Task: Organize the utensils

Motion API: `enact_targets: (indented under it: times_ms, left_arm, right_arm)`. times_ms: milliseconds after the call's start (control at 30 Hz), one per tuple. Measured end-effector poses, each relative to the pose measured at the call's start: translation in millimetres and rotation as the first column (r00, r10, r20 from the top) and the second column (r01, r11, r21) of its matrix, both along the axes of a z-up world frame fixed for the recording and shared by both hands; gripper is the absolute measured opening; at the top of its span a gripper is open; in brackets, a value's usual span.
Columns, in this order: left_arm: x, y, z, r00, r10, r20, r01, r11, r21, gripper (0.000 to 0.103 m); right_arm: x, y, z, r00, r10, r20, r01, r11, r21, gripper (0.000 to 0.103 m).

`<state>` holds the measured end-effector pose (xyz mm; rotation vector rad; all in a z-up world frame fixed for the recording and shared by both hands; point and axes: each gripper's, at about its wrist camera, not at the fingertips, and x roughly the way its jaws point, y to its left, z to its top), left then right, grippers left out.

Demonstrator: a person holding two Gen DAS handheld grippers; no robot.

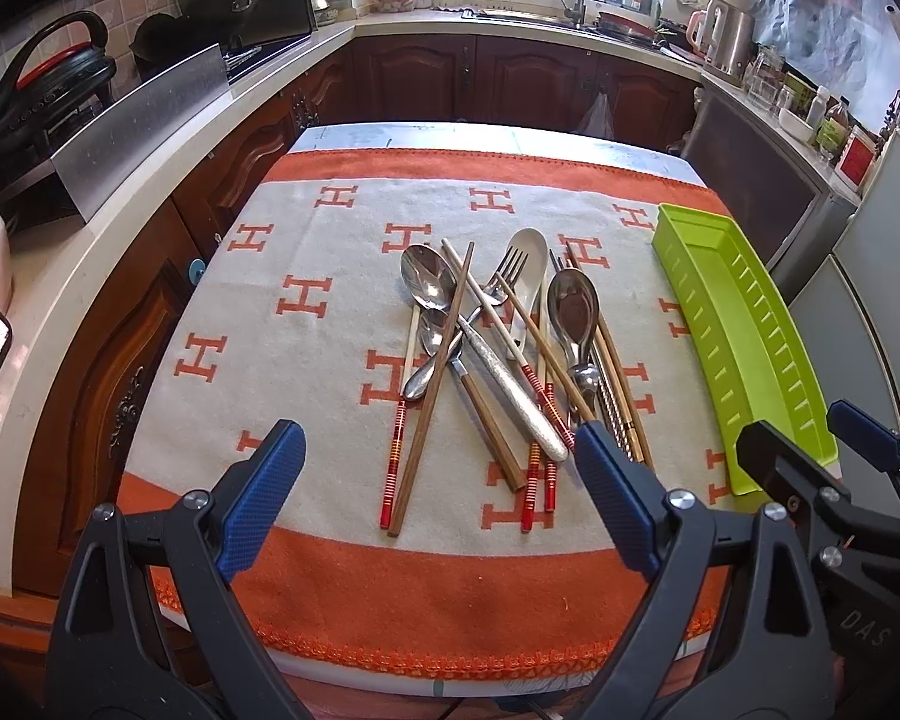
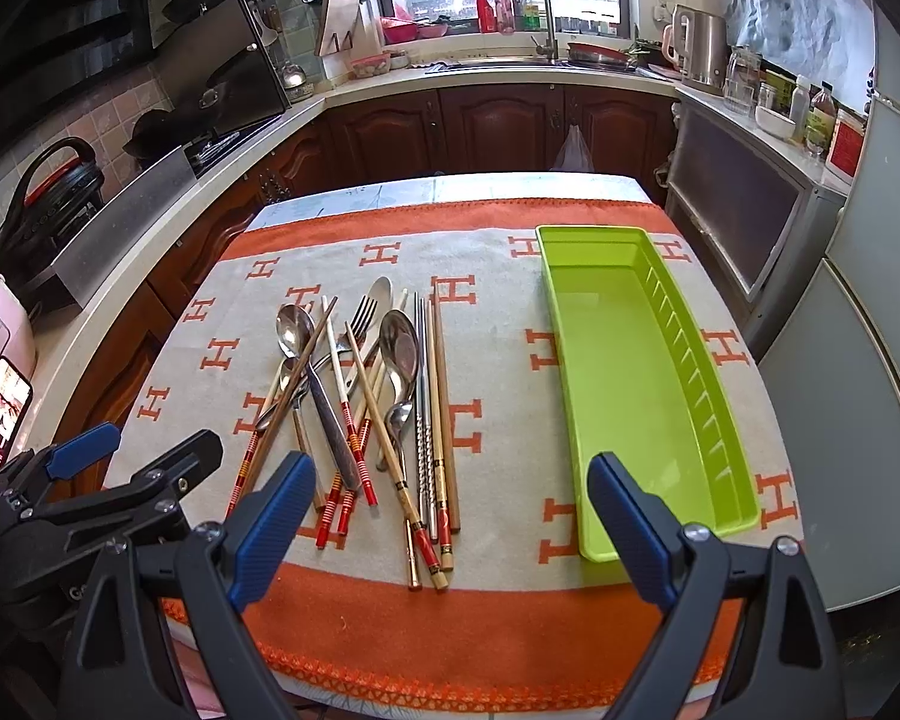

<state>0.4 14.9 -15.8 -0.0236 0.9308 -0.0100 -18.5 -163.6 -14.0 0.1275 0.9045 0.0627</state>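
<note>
A jumbled pile of utensils (image 1: 498, 354) lies on the orange-and-cream cloth: metal spoons, a fork, a white ceramic spoon and several chopsticks. It also shows in the right wrist view (image 2: 366, 402). A lime-green plastic tray (image 2: 636, 378) lies empty to the right of the pile; it shows in the left wrist view too (image 1: 744, 342). My left gripper (image 1: 441, 450) is open and empty, hovering over the near ends of the pile. My right gripper (image 2: 453, 489) is open and empty, between the pile and the tray's near end.
The cloth covers a small table (image 2: 510, 186) in a kitchen. Wooden cabinets and a counter run along the left and back, with a sink (image 2: 534, 54) under the window. A phone (image 2: 0, 414) stands at the left. A fridge (image 2: 870, 360) stands on the right.
</note>
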Motion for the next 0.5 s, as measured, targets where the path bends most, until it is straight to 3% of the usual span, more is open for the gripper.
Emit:
enact_targets:
  times_ms: [167, 333, 500]
  left_arm:
    - [7, 7, -1, 1.000, -0.006, -0.013, 0.006, 1.000, -0.019, 0.091]
    - [20, 7, -8, 1.000, -0.002, -0.023, 0.003, 0.998, 0.059, 0.090]
    - [46, 29, -13, 0.998, 0.013, -0.058, -0.012, 1.000, 0.027, 0.090]
  right_arm:
    - [6, 3, -5, 1.000, 0.007, -0.019, -0.007, 1.000, 0.003, 0.092]
    - [20, 2, -8, 0.999, 0.022, -0.038, -0.021, 1.000, 0.015, 0.092]
    - [42, 2, -10, 0.997, 0.042, -0.057, -0.040, 0.999, 0.035, 0.089]
